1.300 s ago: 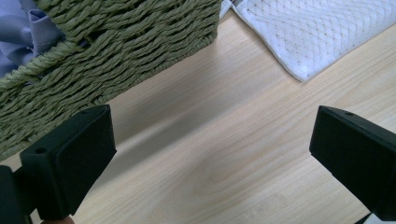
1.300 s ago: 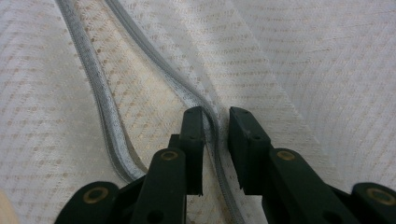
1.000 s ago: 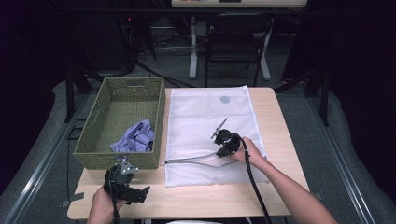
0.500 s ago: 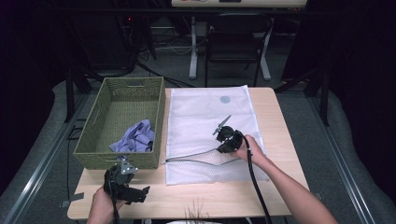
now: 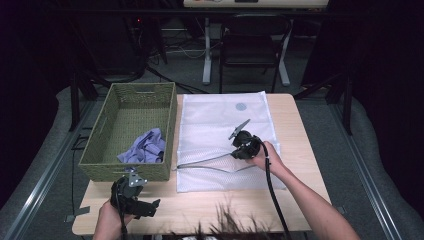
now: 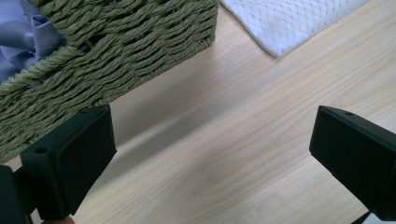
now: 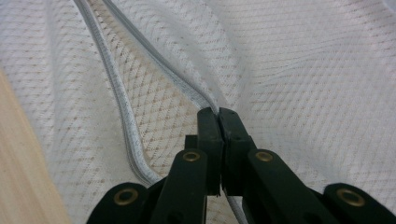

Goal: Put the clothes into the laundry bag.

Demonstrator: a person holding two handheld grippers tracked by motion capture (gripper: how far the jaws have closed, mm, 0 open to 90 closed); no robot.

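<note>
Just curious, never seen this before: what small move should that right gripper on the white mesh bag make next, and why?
Probably lift the pinched zipper edge: the right gripper is shut on it, the mesh bag gapes only slightly, and the cloth waits in the basket.

In the right gripper view the closed jaws of the right gripper (image 7: 218, 112) cover the spot where they pinch the mesh bag (image 7: 303, 70), so what lies between the pads, perhaps the zipper (image 7: 112, 88) edge, cannot be made out. In the left gripper view the basket (image 6: 107, 51) beyond the left gripper (image 6: 210, 154) is cut off by the top and left edges, and the purple cloth (image 6: 18, 32) shows as a corner. In the high view dark hair blurs the near table edge (image 5: 300, 220) between the grippers.
</note>
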